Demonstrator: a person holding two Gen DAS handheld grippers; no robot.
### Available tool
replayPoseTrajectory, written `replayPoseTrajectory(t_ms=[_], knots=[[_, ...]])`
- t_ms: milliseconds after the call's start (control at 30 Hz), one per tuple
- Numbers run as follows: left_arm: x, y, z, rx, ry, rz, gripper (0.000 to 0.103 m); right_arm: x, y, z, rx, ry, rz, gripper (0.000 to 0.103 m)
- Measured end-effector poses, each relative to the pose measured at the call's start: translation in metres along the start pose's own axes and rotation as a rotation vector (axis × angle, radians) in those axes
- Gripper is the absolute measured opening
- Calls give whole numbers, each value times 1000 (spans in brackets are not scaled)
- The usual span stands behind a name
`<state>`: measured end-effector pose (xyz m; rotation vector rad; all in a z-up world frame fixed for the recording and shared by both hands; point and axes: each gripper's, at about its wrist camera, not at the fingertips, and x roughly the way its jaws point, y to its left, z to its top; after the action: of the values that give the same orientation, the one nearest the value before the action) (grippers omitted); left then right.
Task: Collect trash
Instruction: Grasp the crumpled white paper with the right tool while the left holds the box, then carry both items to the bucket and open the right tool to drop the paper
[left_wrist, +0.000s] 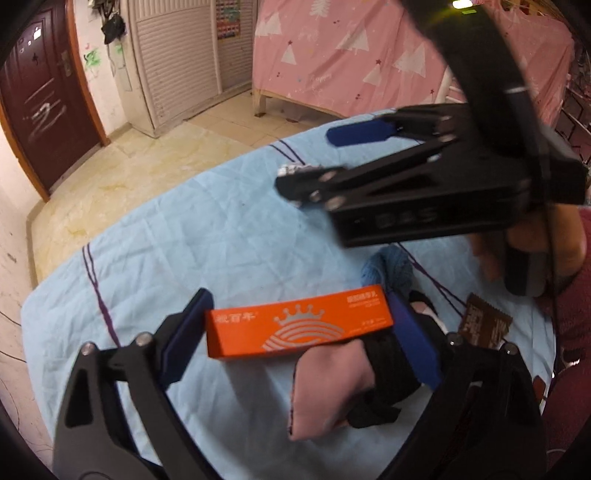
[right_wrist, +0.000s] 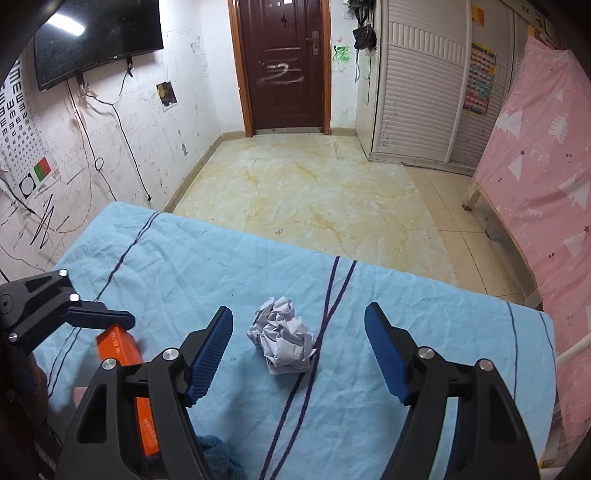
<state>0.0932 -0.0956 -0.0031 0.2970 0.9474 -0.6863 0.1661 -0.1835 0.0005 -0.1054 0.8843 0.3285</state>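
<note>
crumpled white paper ball (right_wrist: 282, 336) on creased blue cloth (right_wrist: 184, 258) between gaping right tongs (right_wrist: 299, 354); left tongs (left_wrist: 303, 339) apart around glossy orange box (left_wrist: 299, 325)

Bench w/ wrinkled light-blue cloth (right_wrist: 207, 258), dark purple stripes. Dark-red wooden door (right_wrist: 282, 62) w/ white scribbles. Black flat TV (right_wrist: 96, 40) on the wall, eye chart (right_wrist: 16, 122) beside it. White slatted wardrobe (right_wrist: 417, 92). Pink tree-print bedsheet (right_wrist: 546, 177). Yellowish marble-look floor (right_wrist: 314, 192).

blue sheet (right_wrist: 207, 258), crumpled paper (right_wrist: 282, 336), orange box (left_wrist: 299, 325), brown wrapper (left_wrist: 484, 325)
</note>
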Motion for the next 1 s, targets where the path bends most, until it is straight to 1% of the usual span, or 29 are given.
replayPoseTrajectory(t_ms=[100, 267, 300, 333, 367, 400, 433, 533, 700, 800, 1000], knots=[[-7, -4, -3, 13, -16, -2, 90, 6, 0, 0, 7, 13, 8, 67], [-31, 6, -3, -16, -88, -12, 90, 14, 0, -1, 14, 40, 13, 67], [-36, 8, -3, -26, -101, -15, 90, 15, 0, -2, 8, 44, 5, 64], [-41, 11, -3, -37, -115, -12, 90, 16, 2, -1, 5, 42, -5, 50], [-43, 13, -4, -42, -123, -8, 90, 16, 3, -1, 2, 42, -13, 44], [-45, 15, -4, -48, -130, -2, 90, 15, 2, -1, 2, 39, -15, 33], [-46, 16, -4, -53, -133, 3, 90, 15, 1, -2, 3, 37, -13, 27], [-52, 17, -5, -63, -130, 18, 90, 12, 2, -5, -5, 28, -30, 26], [-62, 19, -4, -85, -146, 63, 90, -6, 1, -7, 2, -30, -37, 26], [-67, 21, -4, -94, -147, 85, 90, -17, 1, -9, 9, -49, -23, 26], [-80, 12, -4, -87, -149, 139, 90, -38, -6, -15, 30, -84, -3, 26]])
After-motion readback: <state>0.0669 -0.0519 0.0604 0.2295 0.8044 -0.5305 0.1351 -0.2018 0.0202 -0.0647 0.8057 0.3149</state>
